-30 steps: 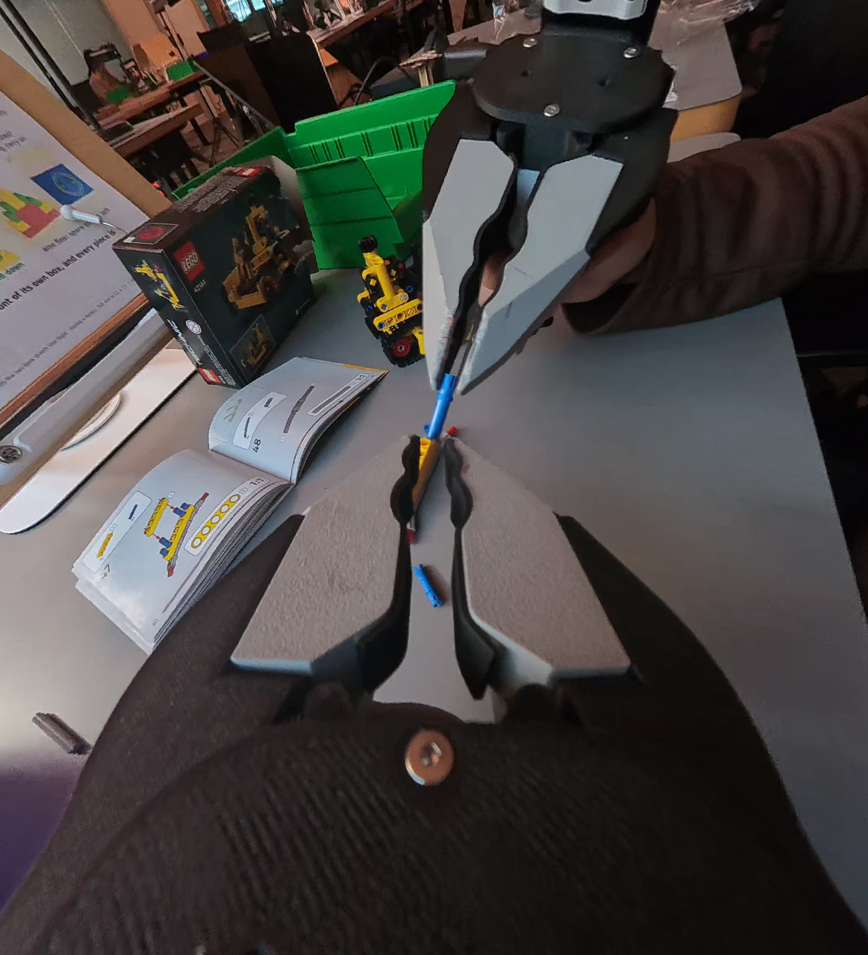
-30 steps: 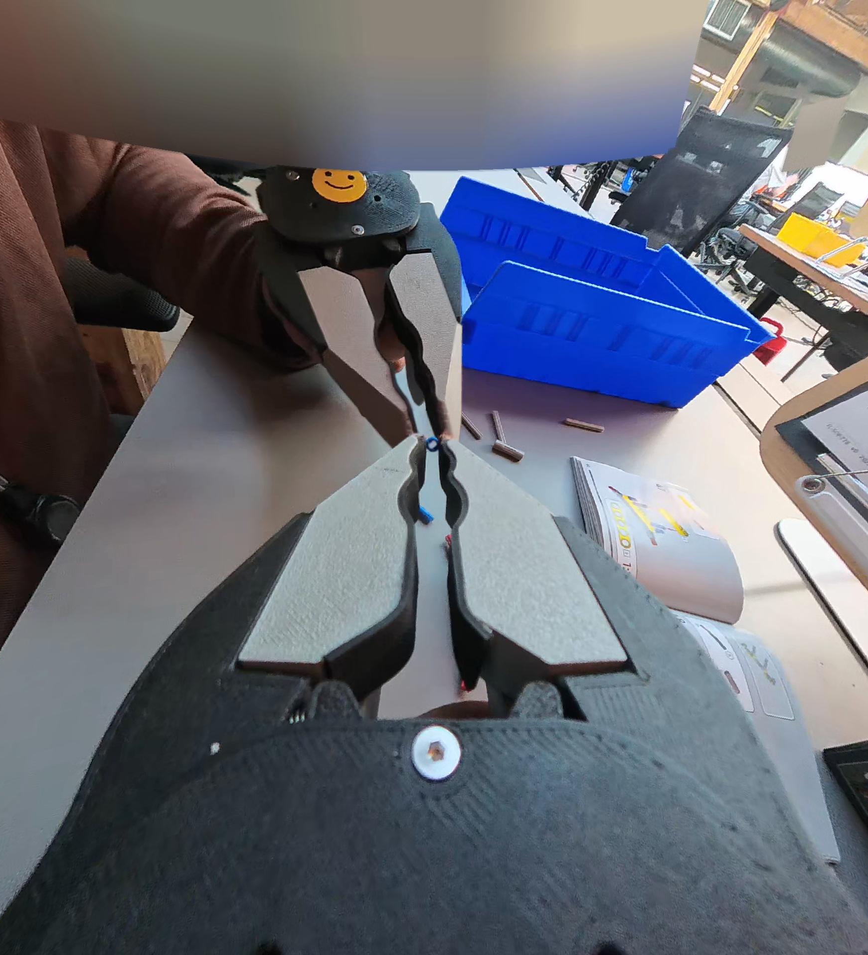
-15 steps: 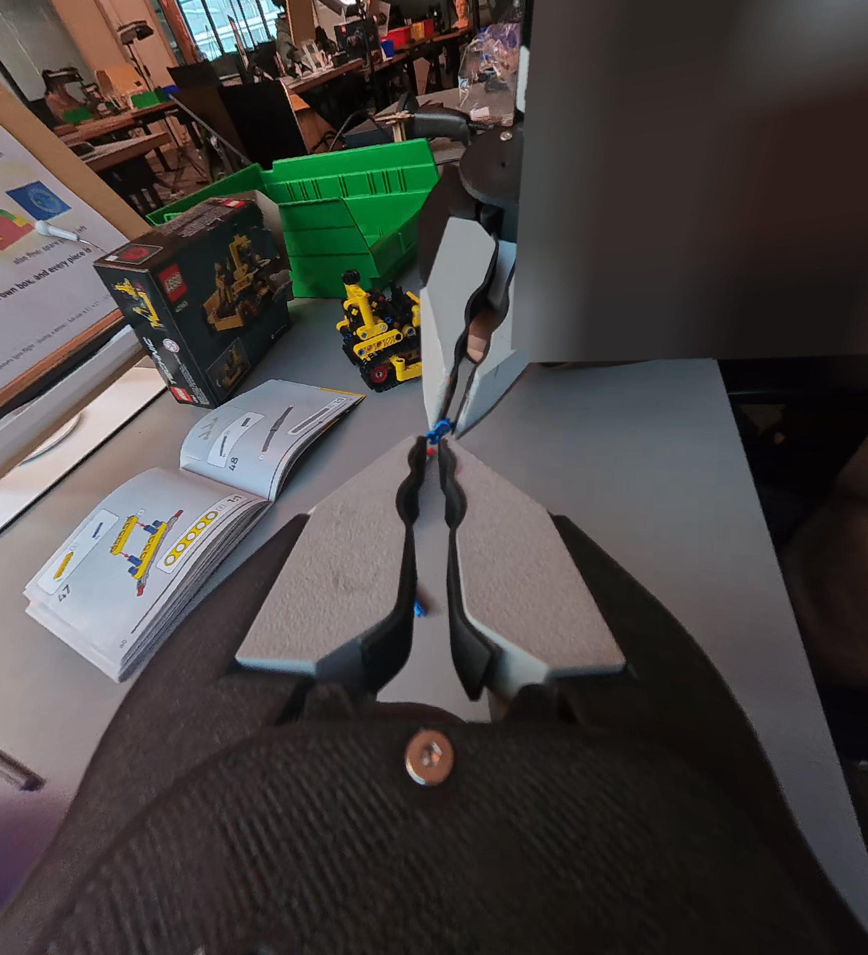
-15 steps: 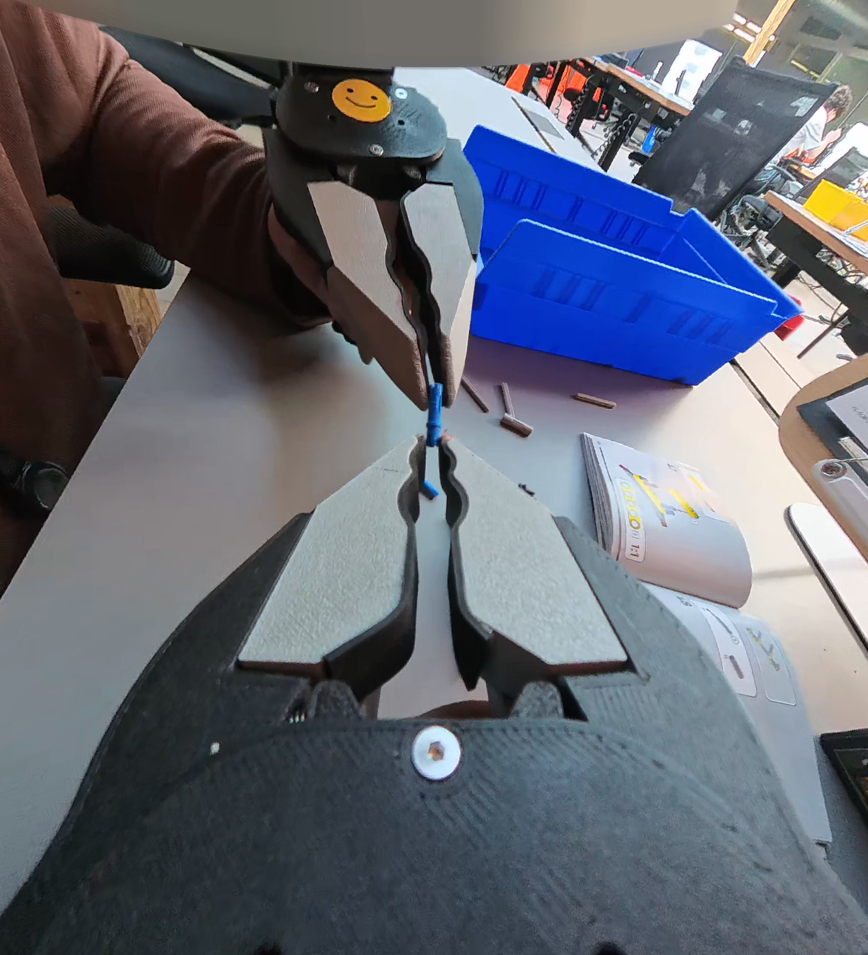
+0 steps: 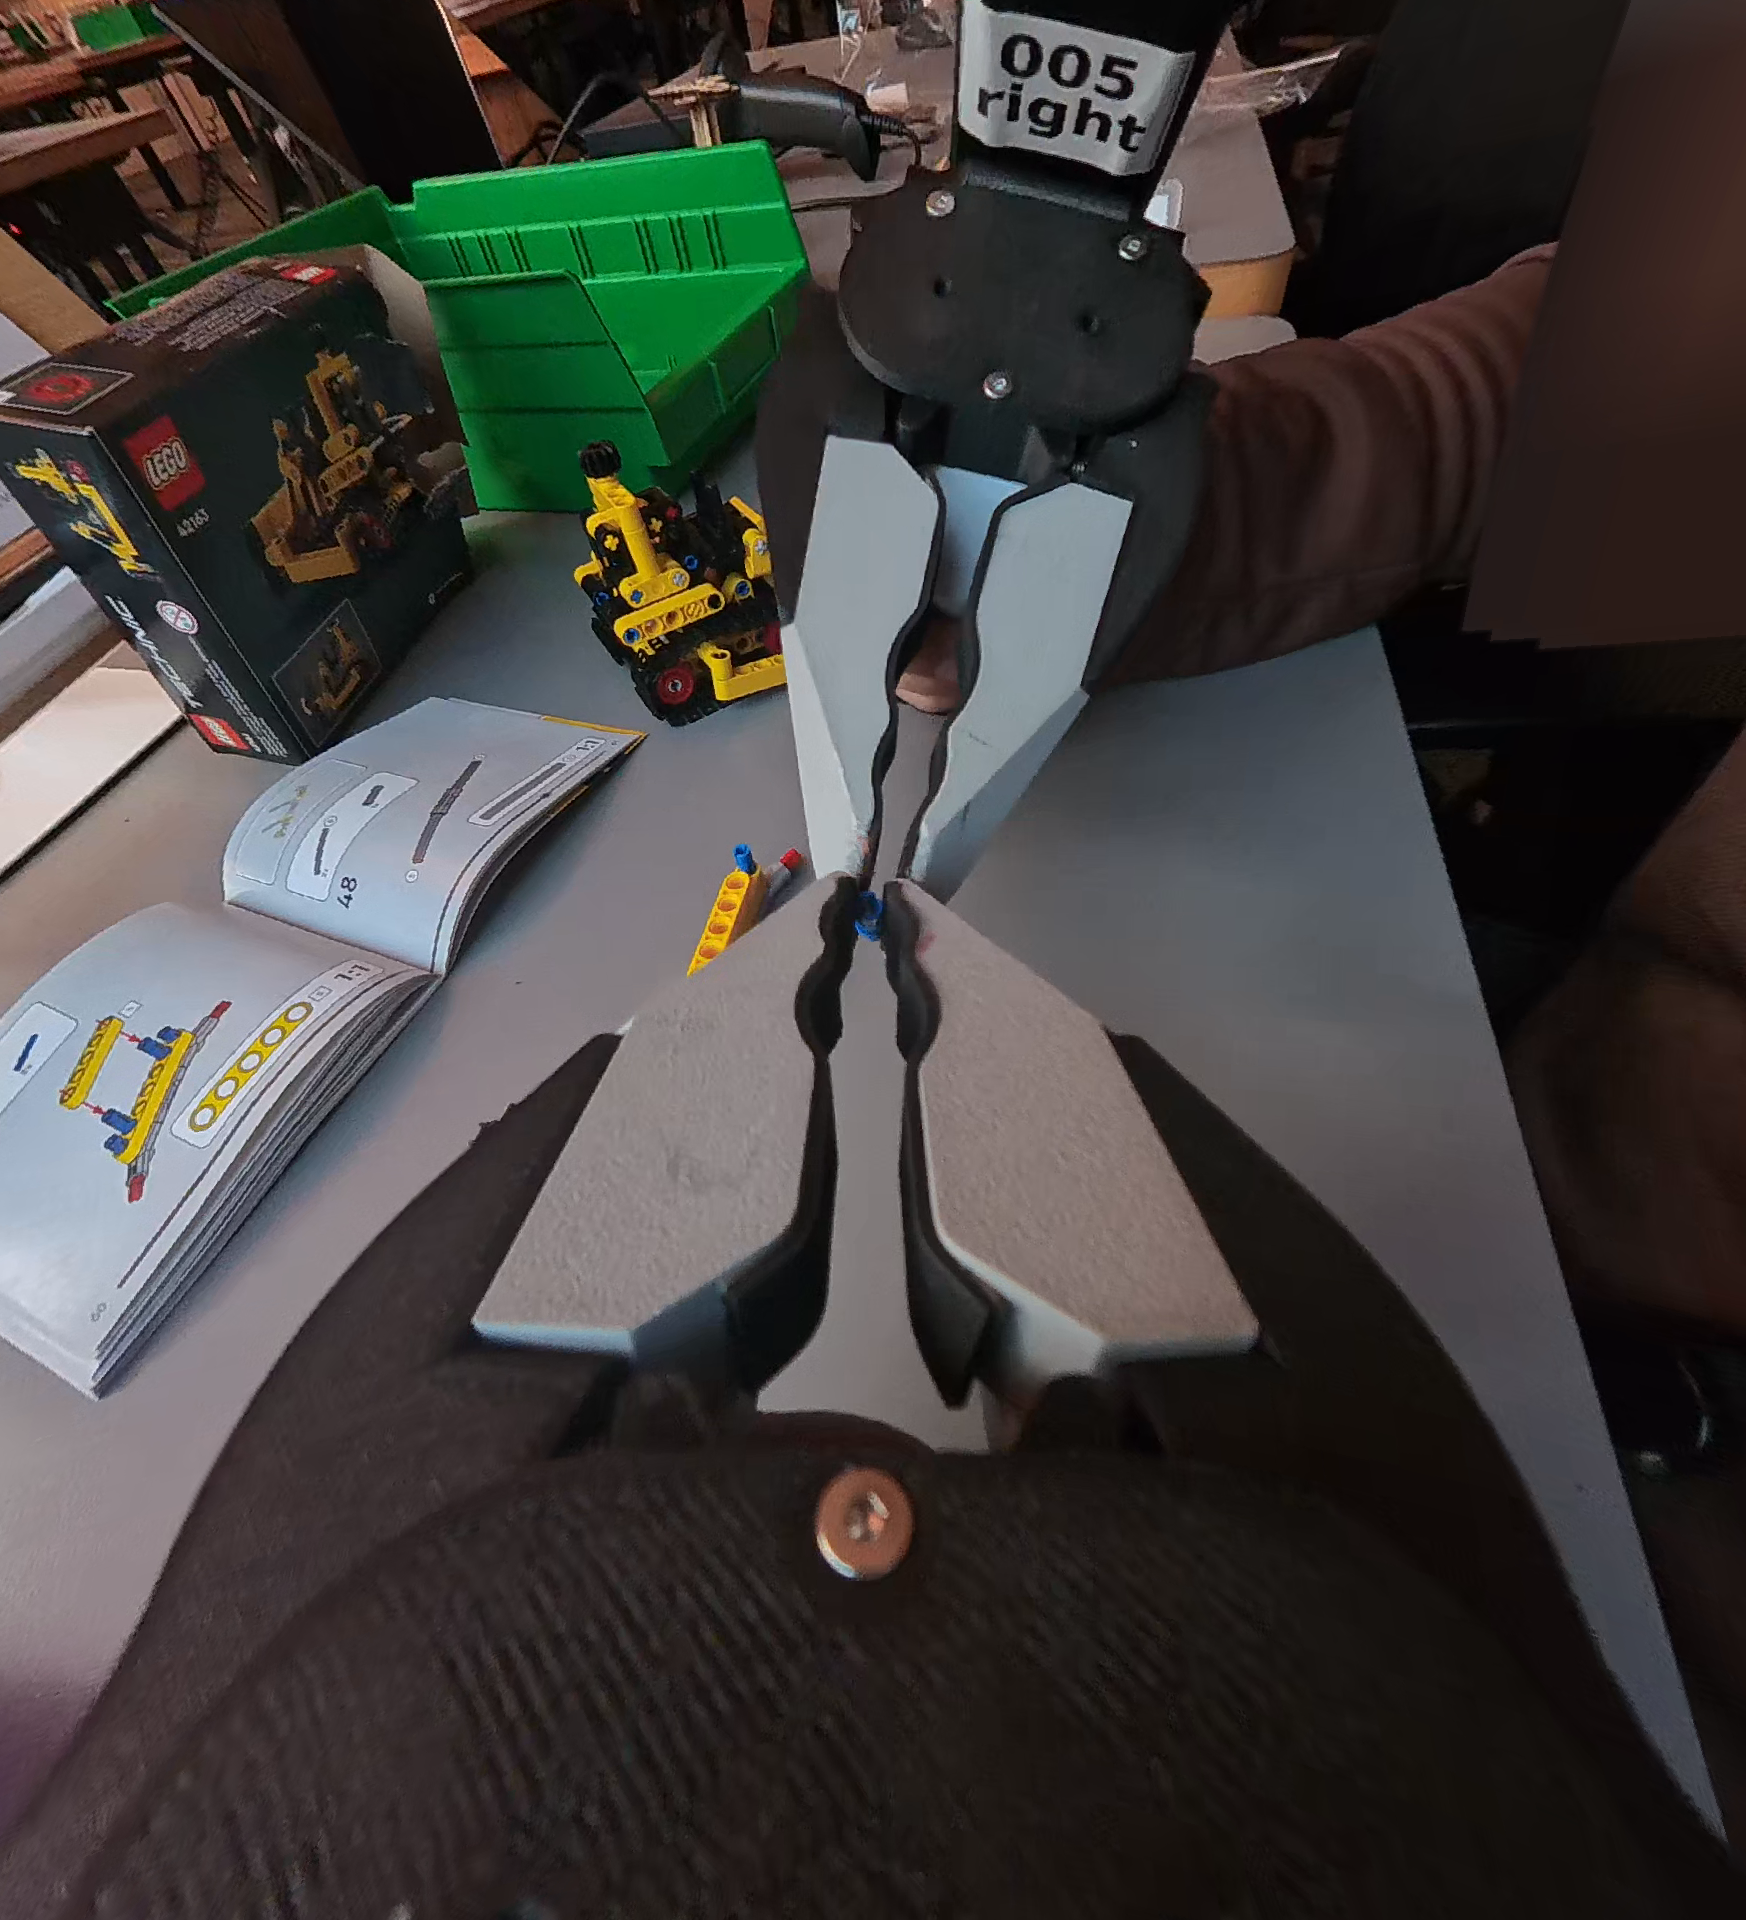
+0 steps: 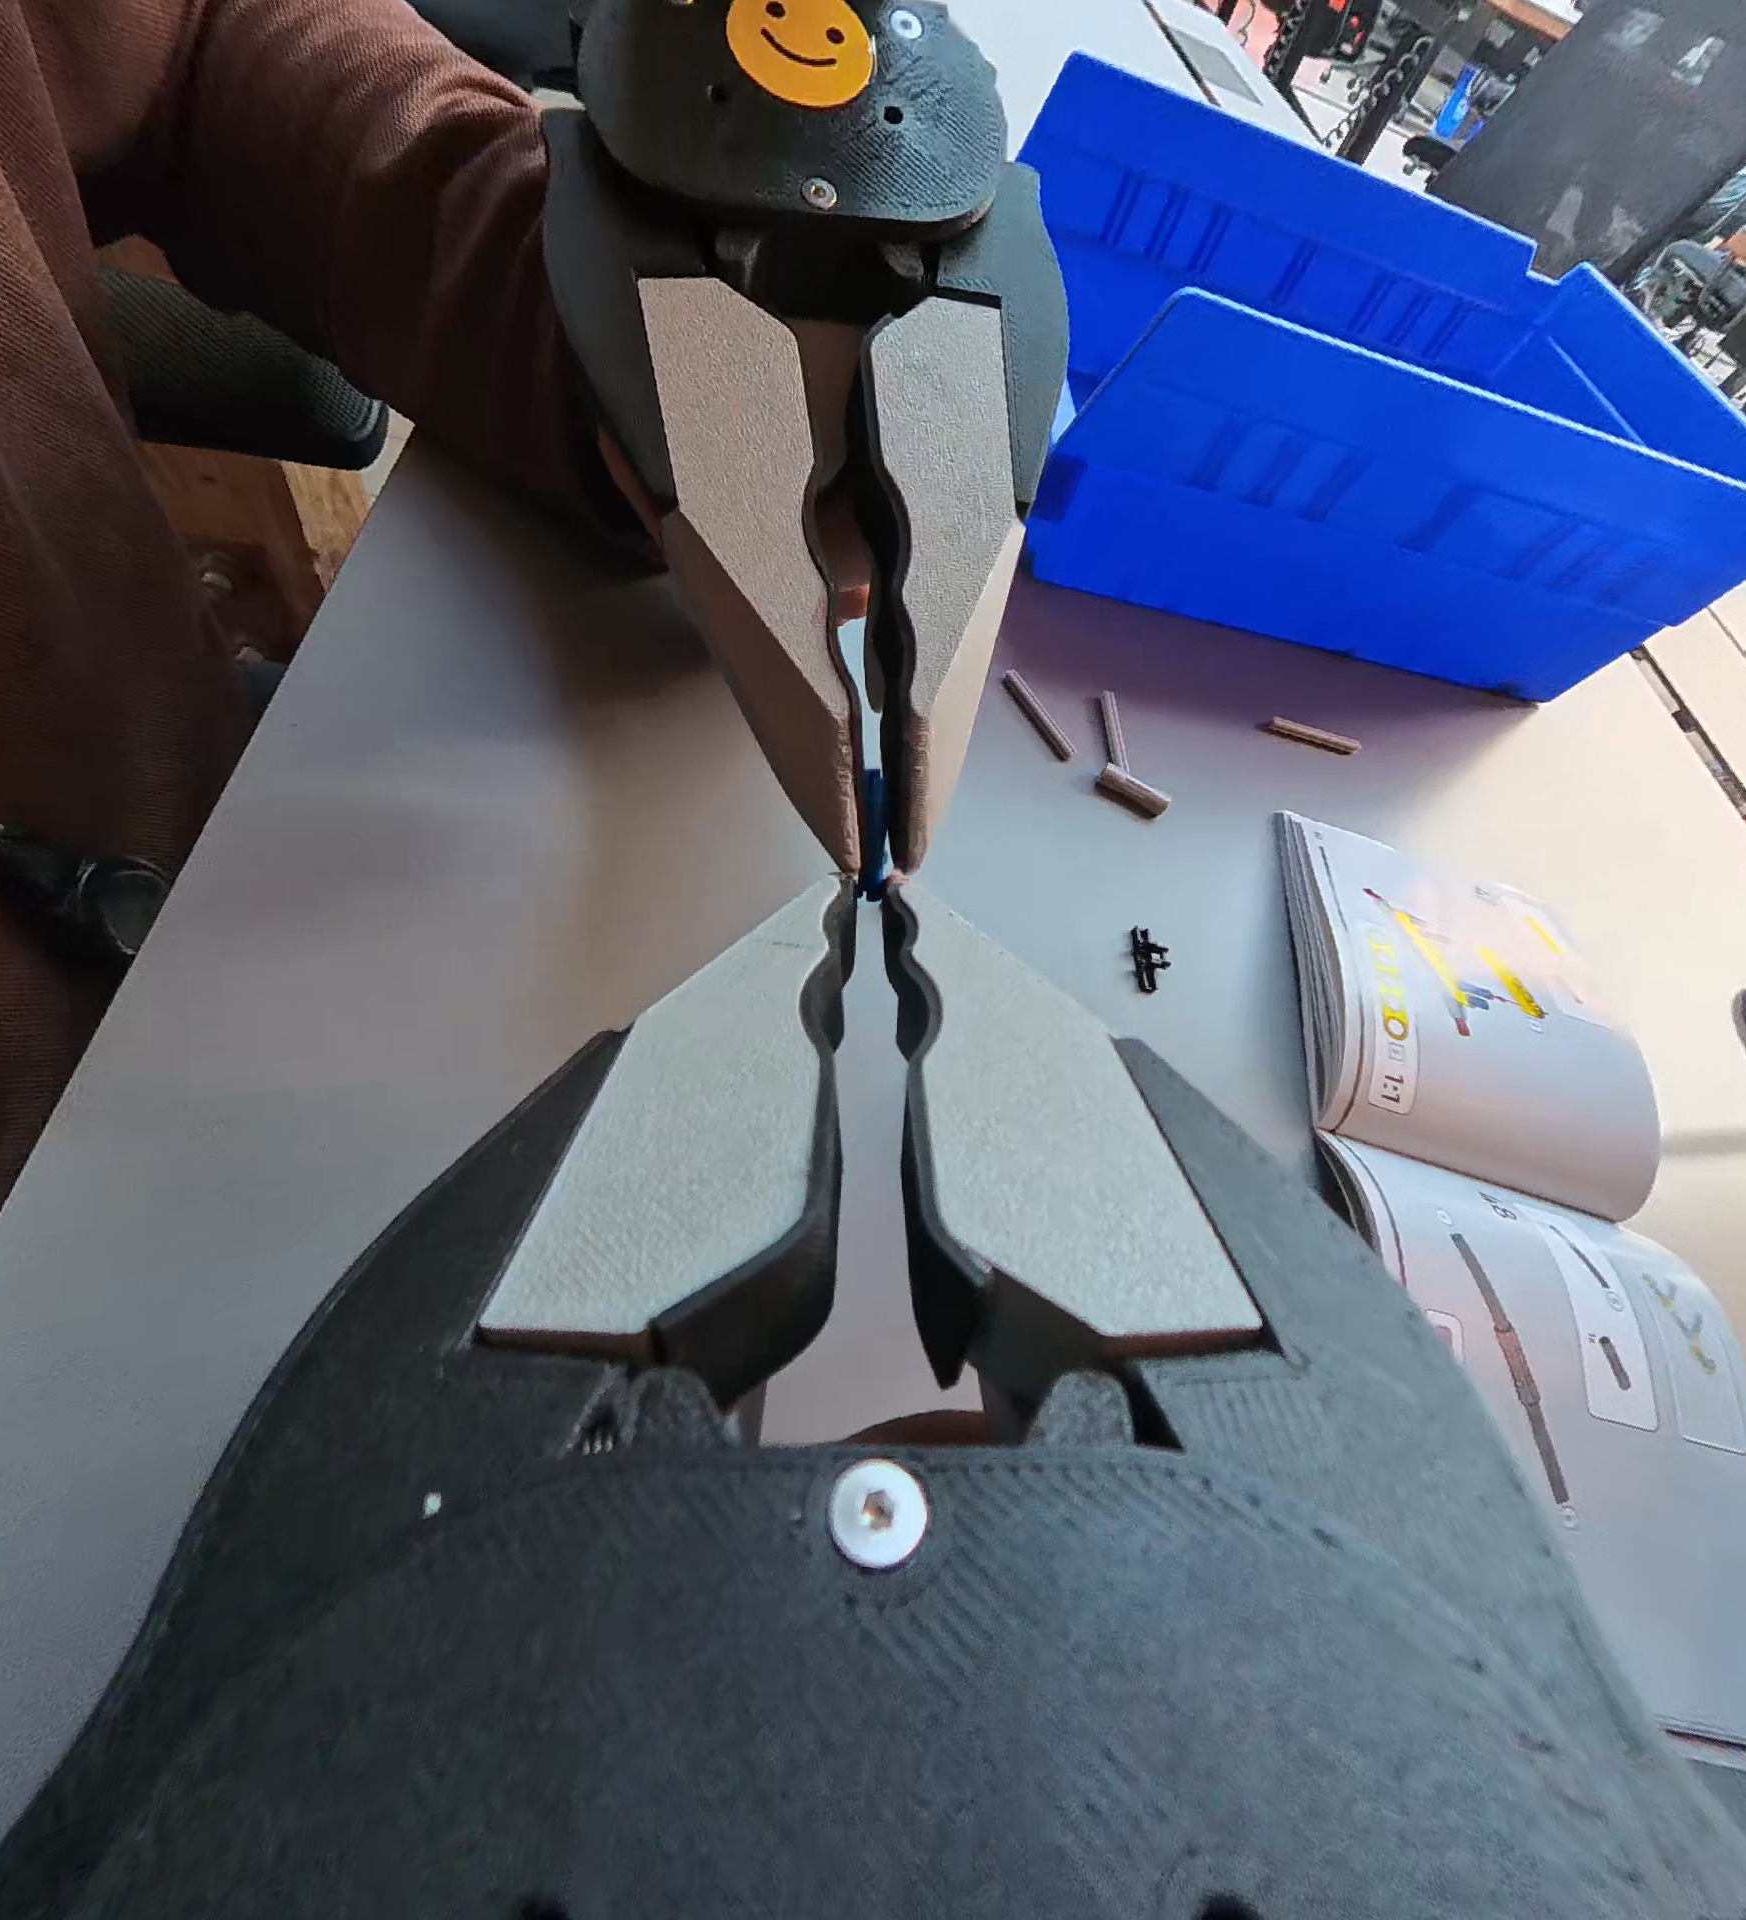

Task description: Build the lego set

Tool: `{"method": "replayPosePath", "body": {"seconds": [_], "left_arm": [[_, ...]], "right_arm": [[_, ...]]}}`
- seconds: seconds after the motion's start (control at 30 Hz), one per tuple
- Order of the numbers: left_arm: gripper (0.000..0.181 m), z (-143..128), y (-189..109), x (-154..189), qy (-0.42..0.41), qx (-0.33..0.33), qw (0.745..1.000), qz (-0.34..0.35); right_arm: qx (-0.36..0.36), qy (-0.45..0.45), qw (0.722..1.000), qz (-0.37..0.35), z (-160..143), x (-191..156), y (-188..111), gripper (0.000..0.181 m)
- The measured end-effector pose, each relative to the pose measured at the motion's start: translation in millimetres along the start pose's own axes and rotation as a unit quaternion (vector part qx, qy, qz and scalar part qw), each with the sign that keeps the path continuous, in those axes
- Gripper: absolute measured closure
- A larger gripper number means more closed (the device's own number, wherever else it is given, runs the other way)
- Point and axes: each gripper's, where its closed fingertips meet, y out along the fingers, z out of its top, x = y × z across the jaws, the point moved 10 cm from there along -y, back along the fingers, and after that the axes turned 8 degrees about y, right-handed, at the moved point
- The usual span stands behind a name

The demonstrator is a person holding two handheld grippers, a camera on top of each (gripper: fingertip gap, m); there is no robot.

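Blue plastic, a small pin (image 5: 866, 918), sat pinched between my left gripper (image 5: 867, 906) and right gripper (image 6: 870, 891), both closed on it tip to tip above the grey table (image 5: 1212, 935). I saw the yellow beam (image 5: 727, 914) lying just left, near the open booklet (image 5: 256, 997).

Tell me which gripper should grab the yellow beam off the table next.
Right gripper, probably. The left gripper is shut on the blue pin; the yellow beam lies on the table close beside both grippers' tips.
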Motion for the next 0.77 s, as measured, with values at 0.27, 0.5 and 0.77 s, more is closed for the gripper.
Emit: {"method": "replayPosePath", "body": {"seconds": [0.27, 0.5, 0.77], "left_arm": [[0.179, -4.0, 3.5, -3.8, -0.038, -0.015, 0.999, -0.010], [0.179, -19.9, 16.8, -1.0, -0.054, -0.128, 0.990, -0.037], [0.163, -20.4, 18.3, 0.0, -0.061, -0.134, 0.988, -0.043]], "right_arm": [[-0.010, 0.026, 1.000, 0.010, -4.3, 3.6, 3.3, 0.179], [-0.137, 0.035, 0.989, 0.045, -19.1, -2.8, 16.8, 0.164], [-0.144, 0.044, 0.988, 0.038, -21.5, -1.3, 21.5, 0.172]]}}
